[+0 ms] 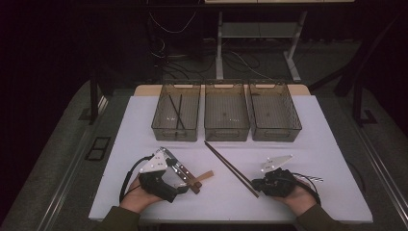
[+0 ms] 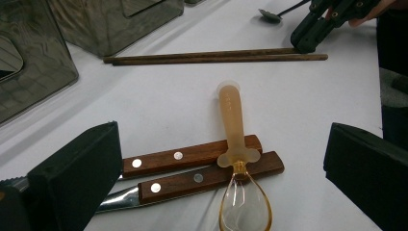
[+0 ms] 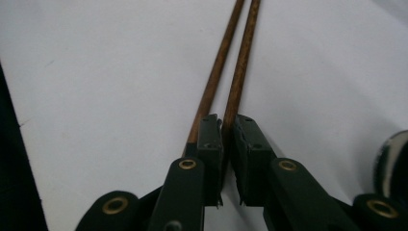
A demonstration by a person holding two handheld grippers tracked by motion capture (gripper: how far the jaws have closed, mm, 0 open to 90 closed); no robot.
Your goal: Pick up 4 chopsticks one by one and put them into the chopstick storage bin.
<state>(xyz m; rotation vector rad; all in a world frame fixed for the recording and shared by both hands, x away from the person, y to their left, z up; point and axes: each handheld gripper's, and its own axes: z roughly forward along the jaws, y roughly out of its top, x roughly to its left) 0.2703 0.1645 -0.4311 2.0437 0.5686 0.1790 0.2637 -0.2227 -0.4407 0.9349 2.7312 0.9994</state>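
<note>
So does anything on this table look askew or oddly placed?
One thing: the amber spoon lies crosswise on top of the two wooden-handled knives rather than flat on the table, between the left gripper's open jaws. The right gripper is nearly closed on the chopsticks, which lie neatly paired.

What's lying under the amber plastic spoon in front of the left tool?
The spoon lies across two wooden-handled knives, resting on their handle ends, its bowl beyond them over the white table. The knife blades are mostly hidden behind the left tool.
</note>
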